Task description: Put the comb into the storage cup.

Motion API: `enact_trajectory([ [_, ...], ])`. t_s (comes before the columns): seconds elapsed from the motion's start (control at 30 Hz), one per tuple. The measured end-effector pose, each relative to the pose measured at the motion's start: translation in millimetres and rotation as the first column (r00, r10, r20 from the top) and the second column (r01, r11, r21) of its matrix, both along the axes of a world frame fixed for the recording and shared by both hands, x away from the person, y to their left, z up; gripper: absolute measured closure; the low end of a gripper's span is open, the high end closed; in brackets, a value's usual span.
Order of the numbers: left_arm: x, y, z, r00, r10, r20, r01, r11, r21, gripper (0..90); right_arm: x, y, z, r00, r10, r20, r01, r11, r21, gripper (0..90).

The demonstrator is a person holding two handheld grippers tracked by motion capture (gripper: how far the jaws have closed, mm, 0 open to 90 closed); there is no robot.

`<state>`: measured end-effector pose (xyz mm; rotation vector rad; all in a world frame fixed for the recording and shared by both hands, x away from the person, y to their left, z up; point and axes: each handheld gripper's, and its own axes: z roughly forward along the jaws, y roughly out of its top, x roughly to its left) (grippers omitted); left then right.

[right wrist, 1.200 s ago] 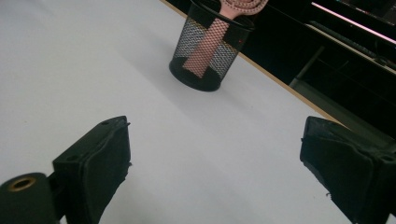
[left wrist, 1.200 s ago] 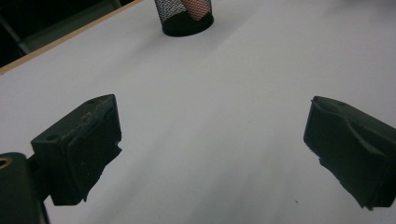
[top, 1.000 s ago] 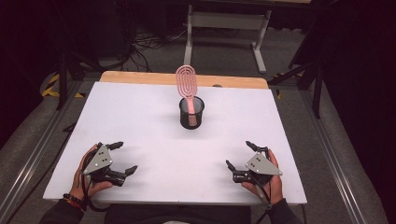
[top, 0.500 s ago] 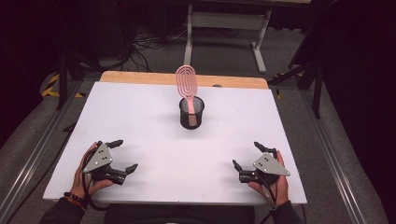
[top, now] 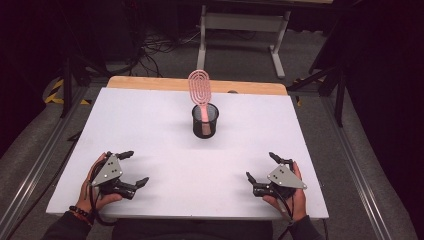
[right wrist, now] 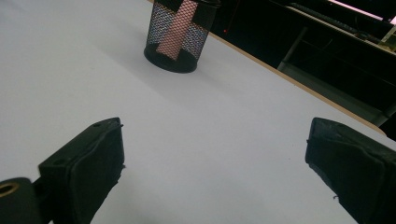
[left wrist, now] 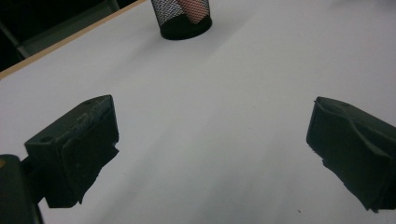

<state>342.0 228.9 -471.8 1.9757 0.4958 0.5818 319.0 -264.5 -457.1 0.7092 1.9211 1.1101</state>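
Pink hairbrush (top: pixel 199 89) in unlabelled mesh cup (top: pixel 205 121)

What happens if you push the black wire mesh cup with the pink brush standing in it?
The black wire mesh cup looks light, so it would probably slide on the smooth white table. The pink looped brush rises well above the rim and leans, so a high push might tip the cup. The mesh looks stiff.

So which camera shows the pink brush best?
The high view: the whole brush stands handle-down in the cup. The right gripper view shows its handle through the mesh; the left gripper view shows a pink bit.
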Motion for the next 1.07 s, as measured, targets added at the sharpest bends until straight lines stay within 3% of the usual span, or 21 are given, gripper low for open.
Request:
enact_trajectory([
  [1.07, 2.5, 0.2, -2.6, 0.9997, 0.007, -0.022, -0.007, 1.0000, -0.007, 3.3, 3.0, 5.7, 0.5, 1.0000, 0.007, 0.006, -0.007, 0.9996, 0.028, 5.4],
])
